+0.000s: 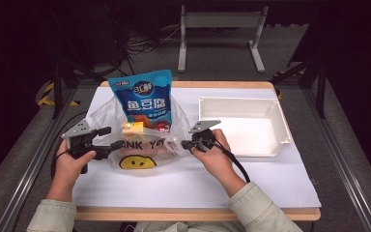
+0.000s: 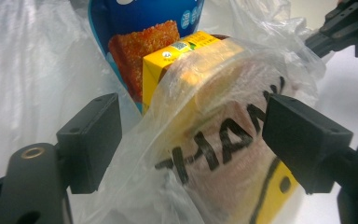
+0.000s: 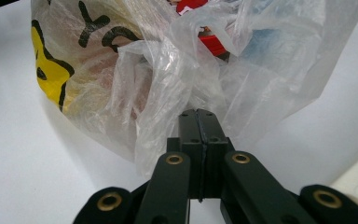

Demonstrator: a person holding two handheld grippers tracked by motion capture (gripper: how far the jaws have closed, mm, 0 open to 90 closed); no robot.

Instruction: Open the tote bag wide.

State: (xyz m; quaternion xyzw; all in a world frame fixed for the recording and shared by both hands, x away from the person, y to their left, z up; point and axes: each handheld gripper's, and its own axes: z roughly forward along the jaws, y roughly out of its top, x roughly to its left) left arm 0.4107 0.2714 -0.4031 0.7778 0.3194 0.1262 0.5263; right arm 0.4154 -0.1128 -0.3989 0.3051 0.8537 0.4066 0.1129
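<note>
A clear plastic bag (image 1: pixel 171 140) printed with a yellow smiley and black letters lies on the white table mat (image 1: pixel 183 183). In it stand a blue snack pouch (image 1: pixel 144 99) and a yellow carton (image 1: pixel 133 127), with a red packet (image 1: pixel 163 126) beside them. My left gripper (image 1: pixel 112 137) is at the bag's left end. In the left gripper view its jaws (image 2: pixel 193 116) stand wide apart, with the bag (image 2: pixel 214 154), the carton (image 2: pixel 177 56) and the pouch (image 2: pixel 121 14) between and beyond them. My right gripper (image 1: pixel 186 144) is shut on the bag's right edge, and its tips (image 3: pixel 198 114) pinch the bunched film (image 3: pixel 168 93).
A white empty tray (image 1: pixel 236 101) sits at the back right of the mat, just beyond my right hand. The table's wooden front edge (image 1: pixel 198 213) runs along the bottom. A metal stand (image 1: pixel 221 21) is on the floor behind the table.
</note>
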